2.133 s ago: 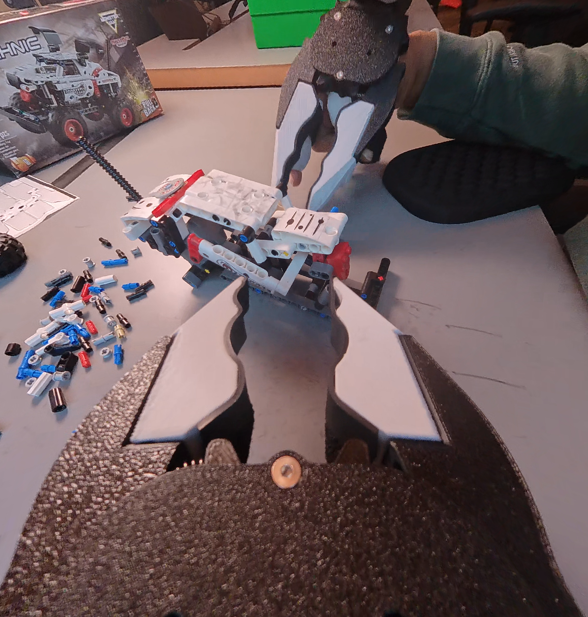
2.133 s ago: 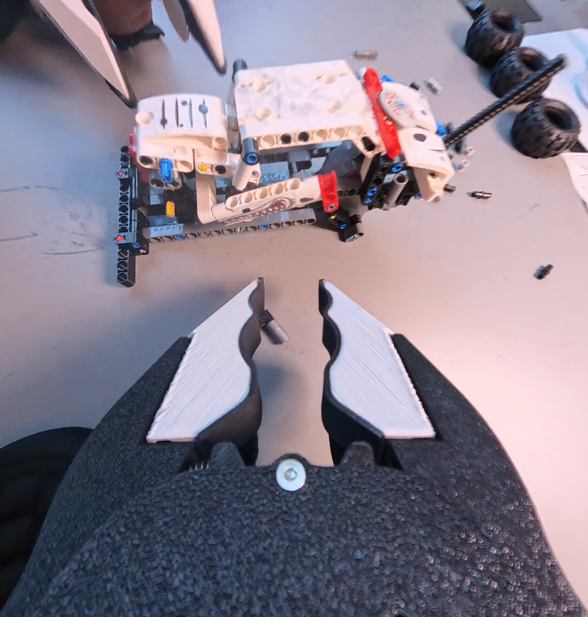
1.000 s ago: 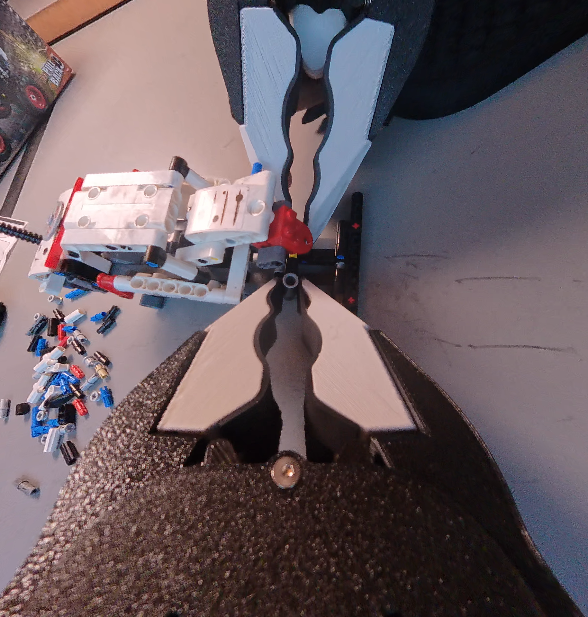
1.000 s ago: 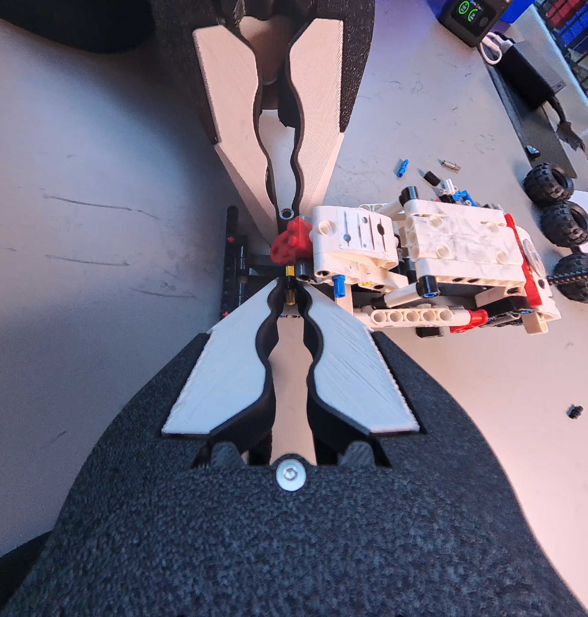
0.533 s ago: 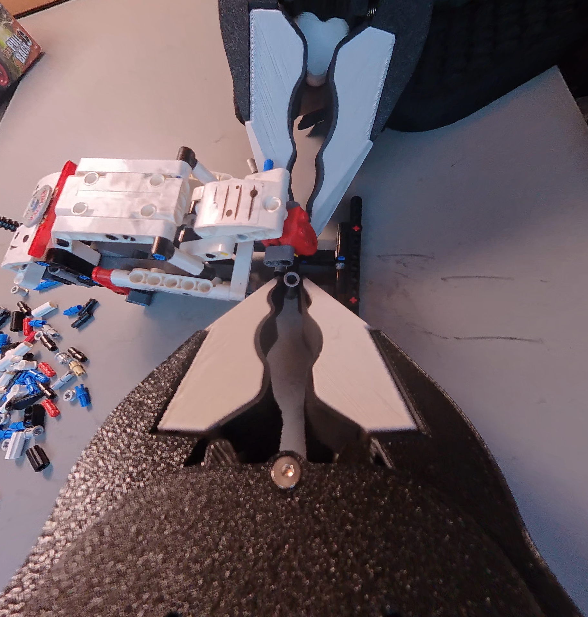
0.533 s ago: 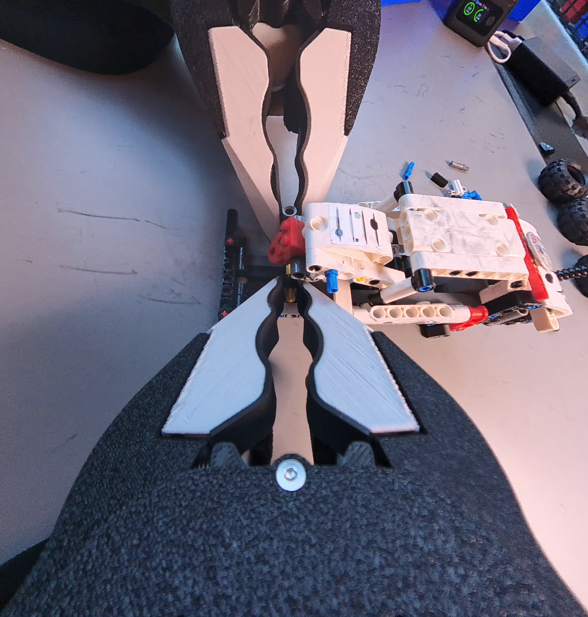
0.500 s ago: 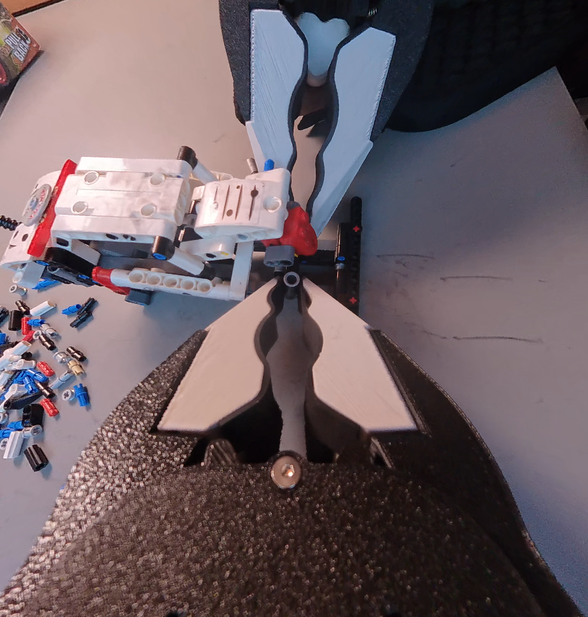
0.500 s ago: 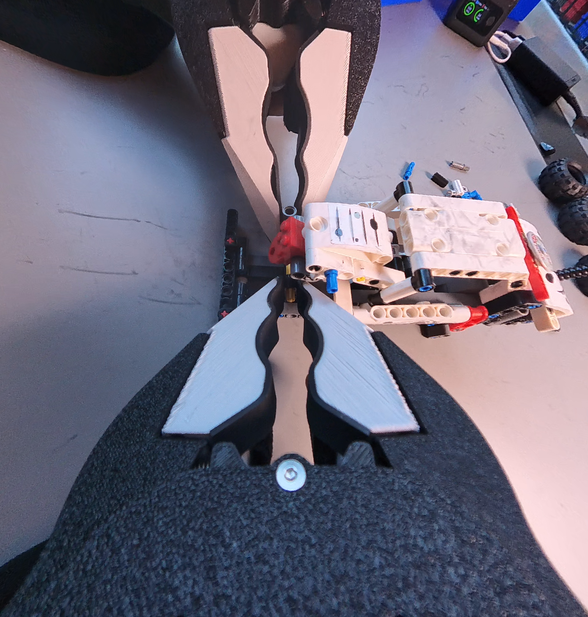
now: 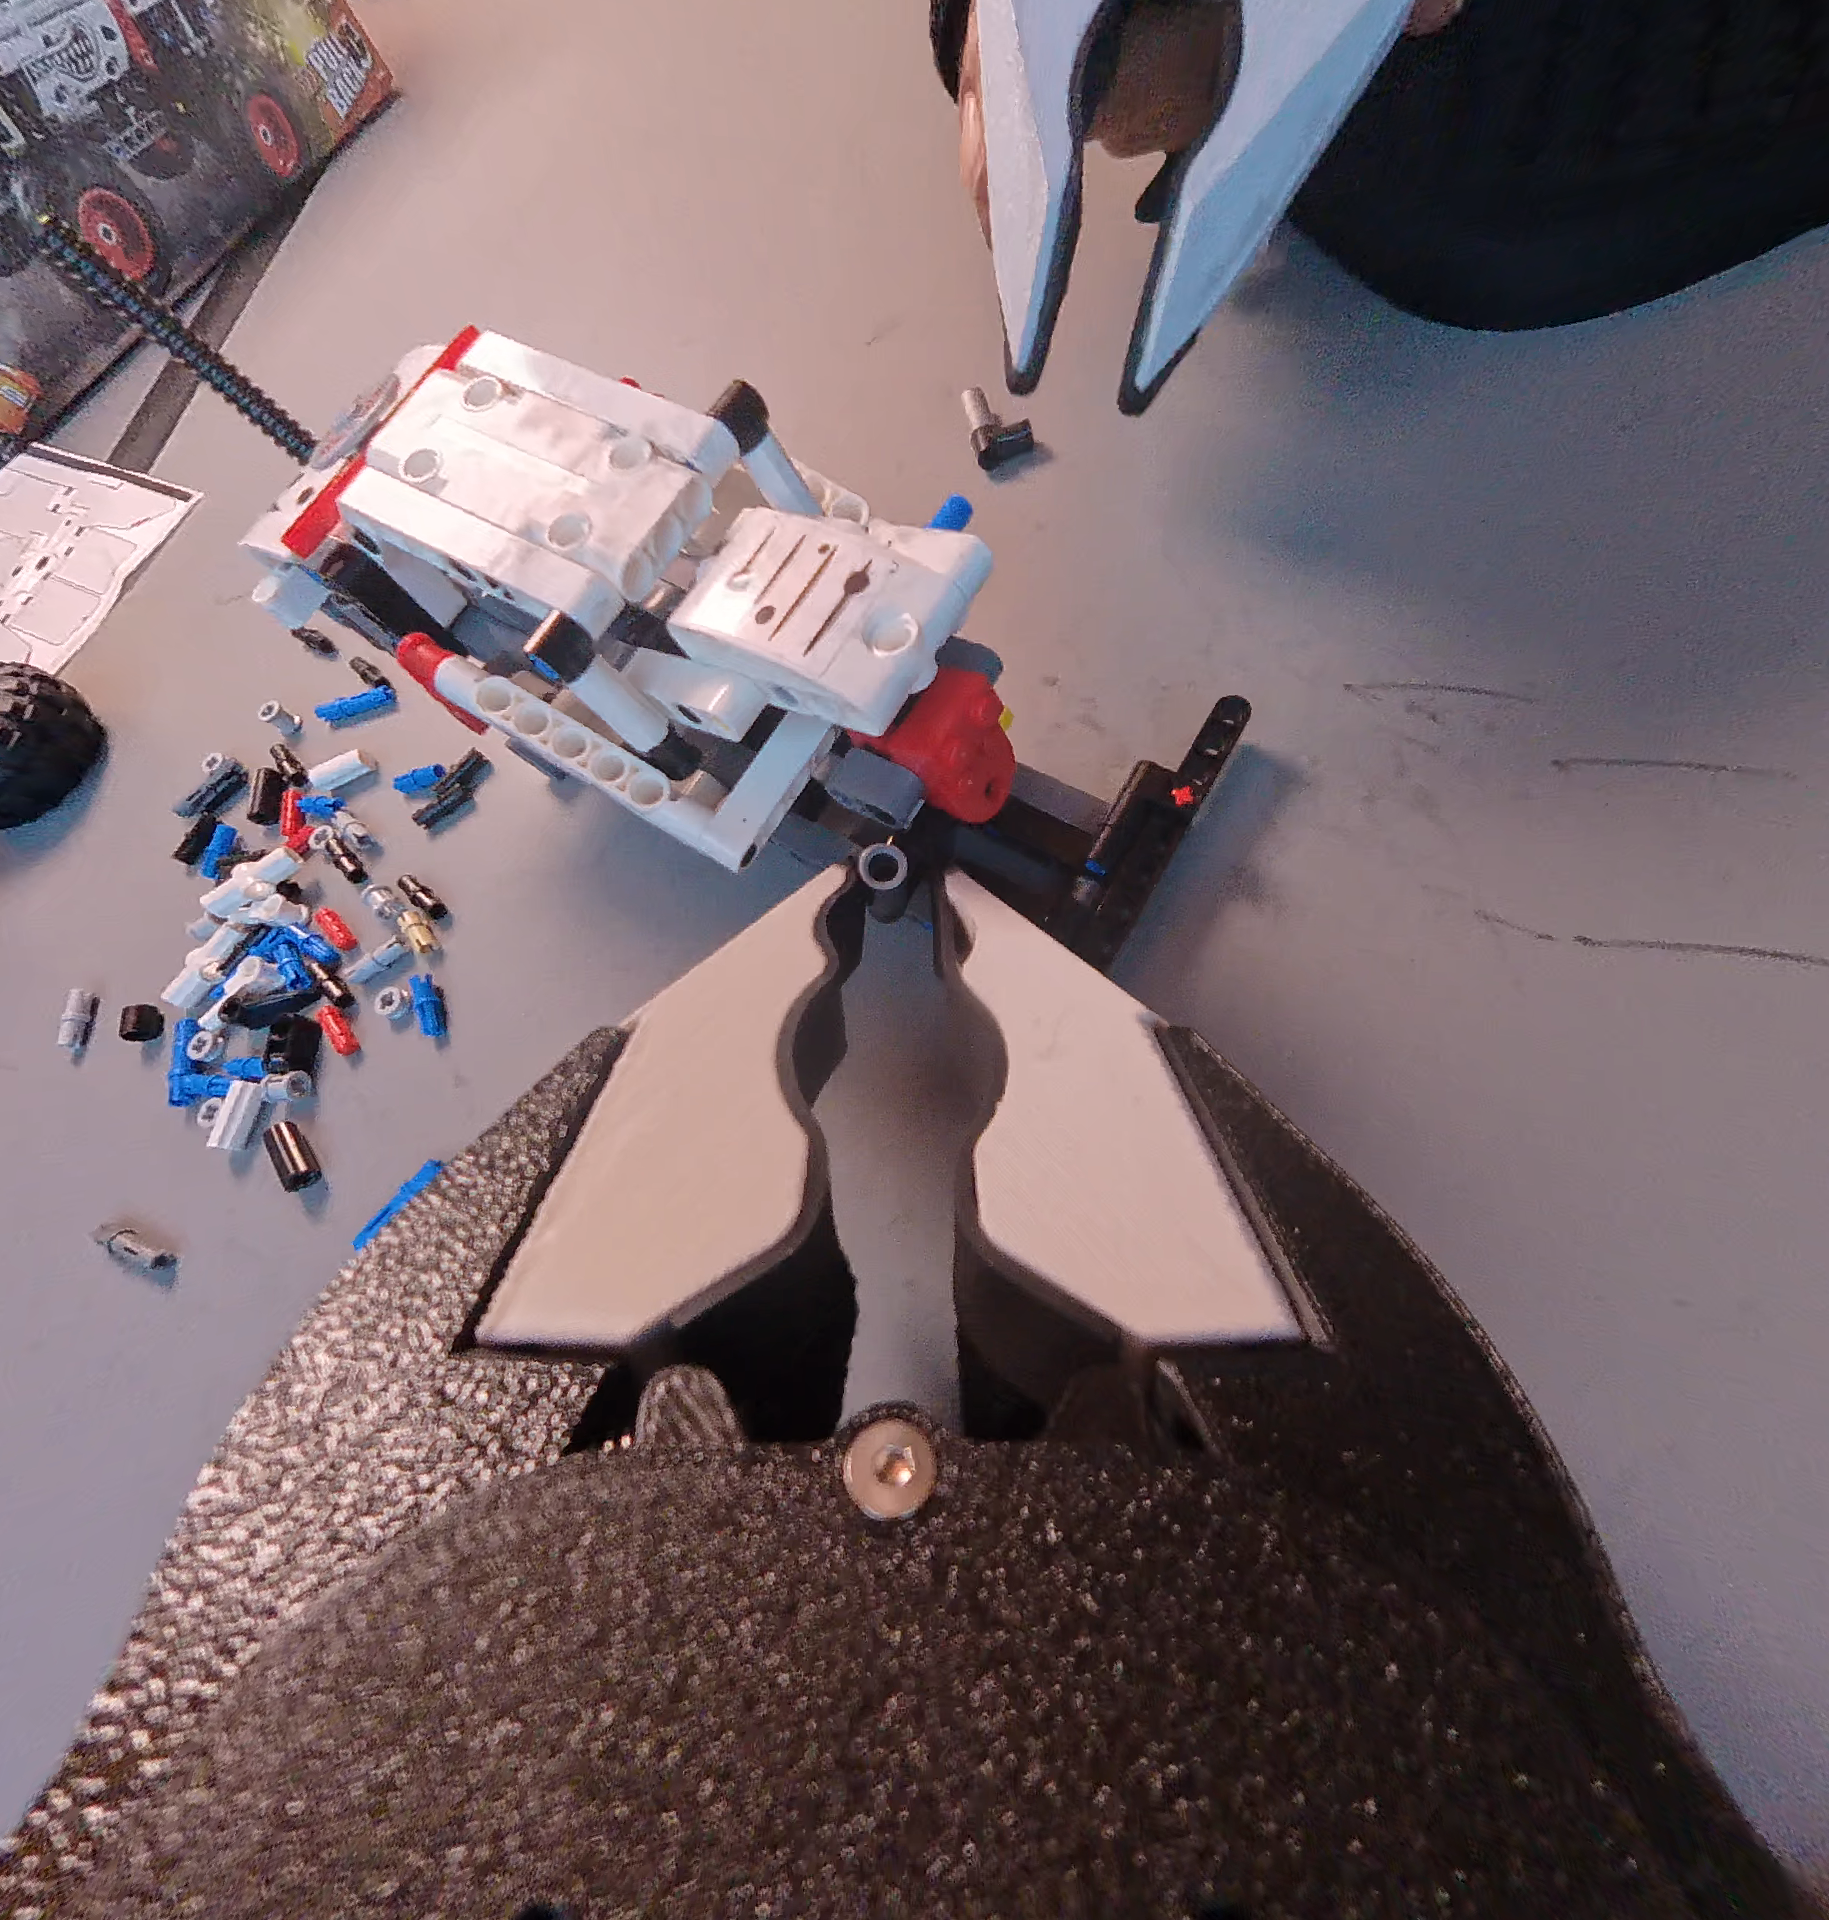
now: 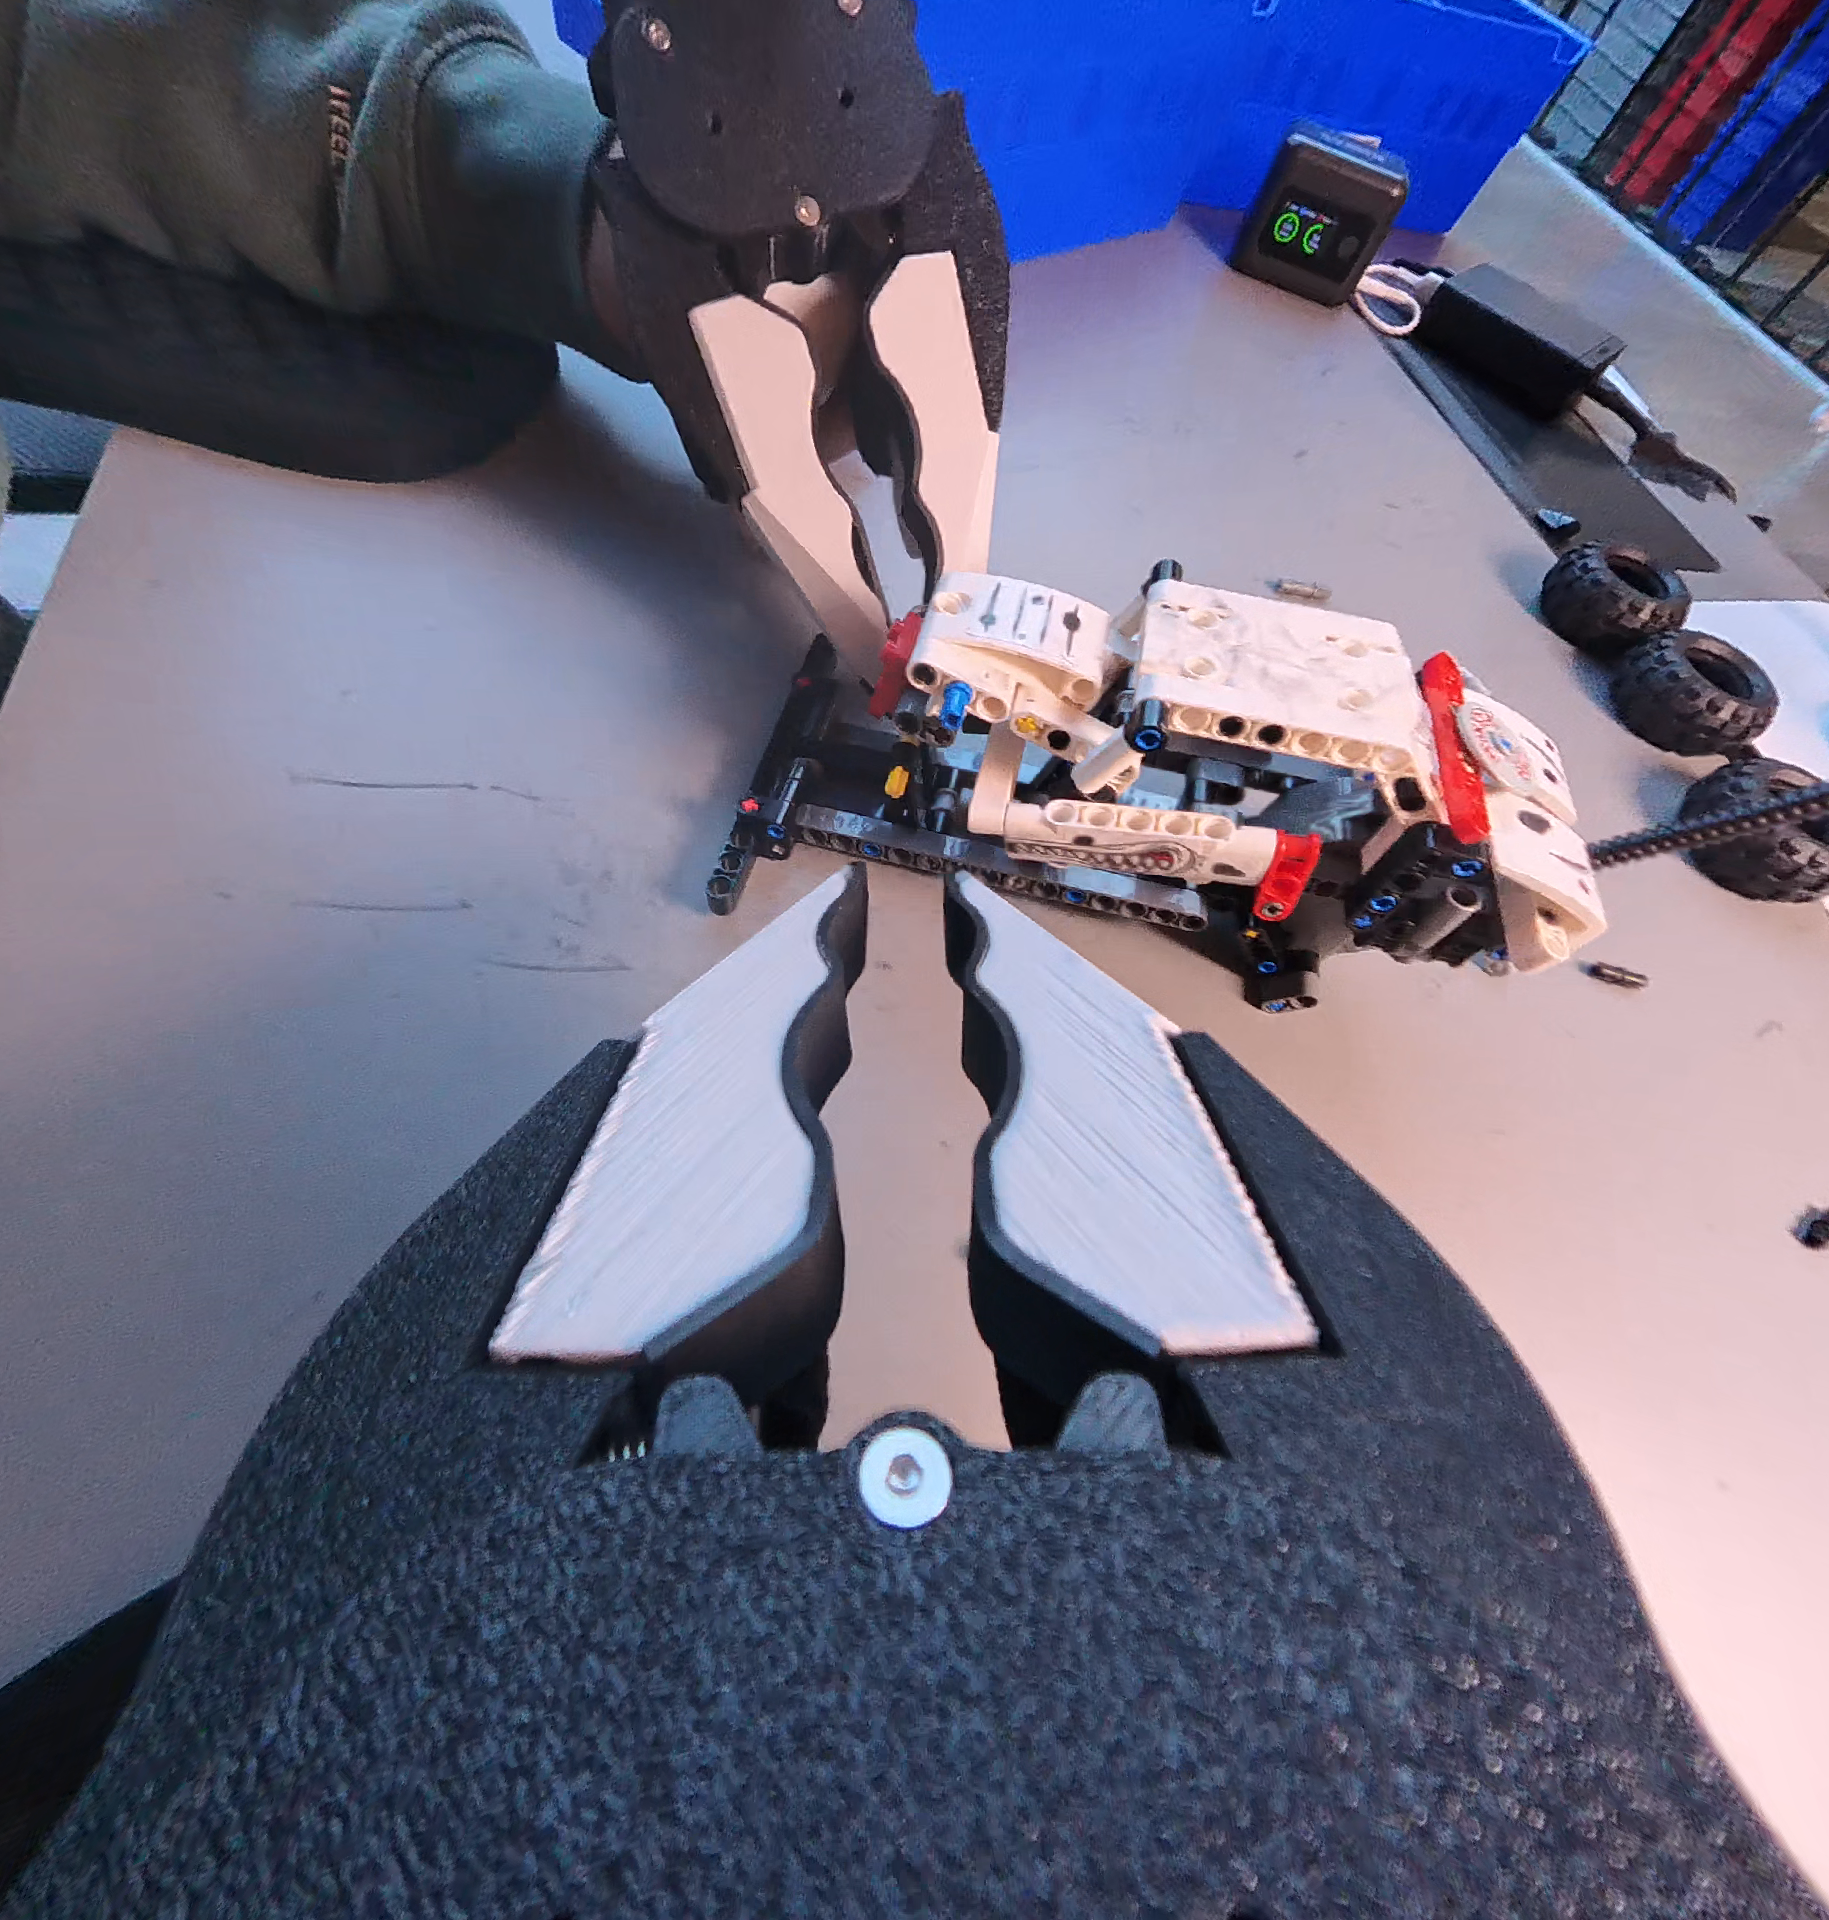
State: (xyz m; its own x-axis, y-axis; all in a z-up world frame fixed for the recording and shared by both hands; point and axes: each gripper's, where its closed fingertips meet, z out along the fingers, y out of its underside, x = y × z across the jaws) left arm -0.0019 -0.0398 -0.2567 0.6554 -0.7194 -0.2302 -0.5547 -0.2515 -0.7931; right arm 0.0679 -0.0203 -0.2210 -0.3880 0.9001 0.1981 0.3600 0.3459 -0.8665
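Grey table (image 9: 1512, 644) carries one half-built brick truck (image 9: 629, 582), white with red and black parts, lying near the middle. Left gripper (image 9: 894, 883) has its tips nearly together, pinching a small grey connector (image 9: 882, 865) at the truck's rear by the red block (image 9: 951, 743). Right gripper (image 10: 905, 888) hangs just beside the truck's black side beam with its tips a little apart and nothing between them; a grey-and-black pin (image 9: 996, 431) lies on the table just below its tips in the left wrist view. Three black tyres (image 10: 1694, 691) sit beyond the truck's front. One pile of small blue, black, white and red pins (image 9: 276, 935) lies loose beside the truck, too many to count. One printed box (image 9: 110, 156) and one paper sheet (image 9: 48, 551) lie at the table's edge. One blue bin (image 10: 1201, 94) stands behind, its contents hidden
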